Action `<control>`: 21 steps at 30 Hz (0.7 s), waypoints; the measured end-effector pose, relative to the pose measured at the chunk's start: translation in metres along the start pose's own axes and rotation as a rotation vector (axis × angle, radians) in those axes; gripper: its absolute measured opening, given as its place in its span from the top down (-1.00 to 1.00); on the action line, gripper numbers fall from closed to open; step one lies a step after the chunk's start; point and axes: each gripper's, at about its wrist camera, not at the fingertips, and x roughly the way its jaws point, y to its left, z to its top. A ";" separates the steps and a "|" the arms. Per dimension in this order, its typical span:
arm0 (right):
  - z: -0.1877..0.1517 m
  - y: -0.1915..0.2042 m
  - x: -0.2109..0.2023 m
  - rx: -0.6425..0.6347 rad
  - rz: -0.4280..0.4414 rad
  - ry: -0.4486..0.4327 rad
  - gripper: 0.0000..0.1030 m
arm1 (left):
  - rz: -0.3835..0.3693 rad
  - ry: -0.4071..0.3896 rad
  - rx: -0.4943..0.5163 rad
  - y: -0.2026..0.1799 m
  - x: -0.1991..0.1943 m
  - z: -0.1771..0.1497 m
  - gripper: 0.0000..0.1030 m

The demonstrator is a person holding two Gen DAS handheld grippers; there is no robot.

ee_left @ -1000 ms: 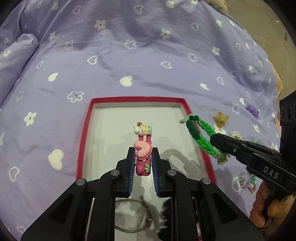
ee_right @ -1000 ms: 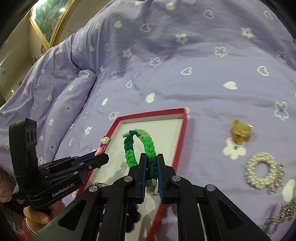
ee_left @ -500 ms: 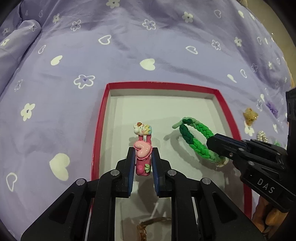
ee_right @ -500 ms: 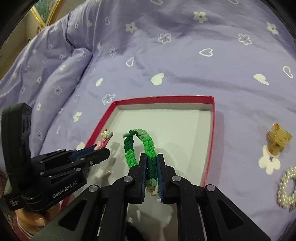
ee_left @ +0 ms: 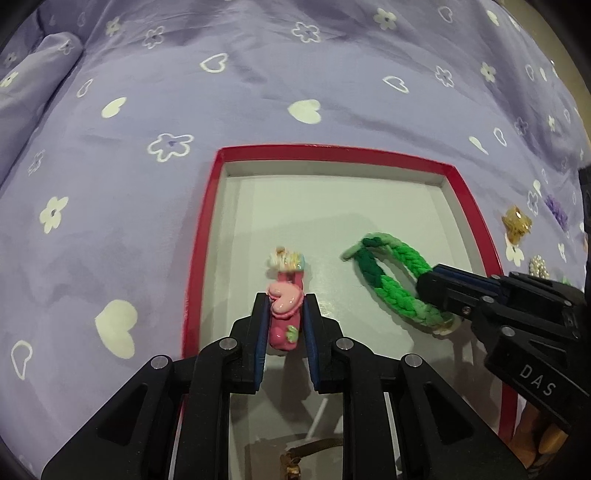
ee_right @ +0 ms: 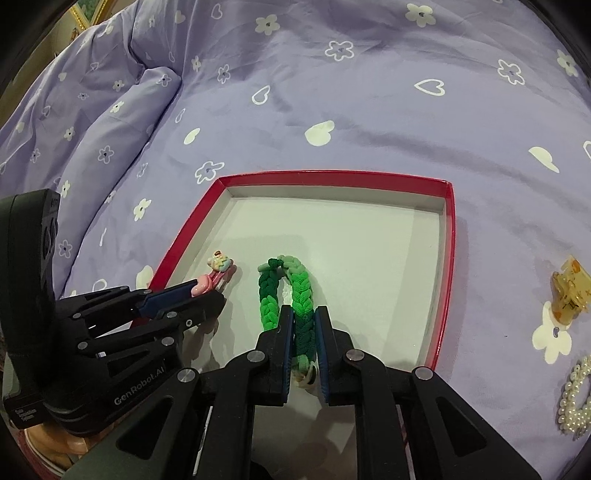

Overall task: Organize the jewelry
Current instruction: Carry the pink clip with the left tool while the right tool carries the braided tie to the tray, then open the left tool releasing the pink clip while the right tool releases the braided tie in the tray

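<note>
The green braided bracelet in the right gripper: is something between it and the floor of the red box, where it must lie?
Nothing visible is in the way. The green braided bracelet hangs from the right gripper over bare white floor of the red box. The pink hair clip in the left gripper lies beside it, apart.

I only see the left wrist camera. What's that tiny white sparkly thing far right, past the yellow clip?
Observer: The right wrist view shows it whole: a ring of pearl beads lying on the purple bedspread, outside the red box.
Operator: Who's holding my claw with the pink clip?
Observer: A person's hand shows under the handle of the left claw. I can't see more of the person.
Operator: Is there anything besides the bed?
Observer: Yes, the corner of a gold picture frame peeks in at the top left, beyond the bedspread.
</note>
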 end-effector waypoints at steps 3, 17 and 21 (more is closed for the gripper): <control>0.000 -0.001 -0.004 0.015 0.016 -0.014 0.71 | 0.003 -0.011 -0.010 0.002 -0.005 0.000 0.55; -0.013 -0.017 -0.061 0.099 0.092 -0.128 0.56 | -0.006 -0.075 0.037 -0.020 -0.042 -0.006 0.33; -0.021 -0.029 -0.082 0.125 0.090 -0.164 0.55 | -0.027 -0.098 0.064 -0.036 -0.054 -0.007 0.29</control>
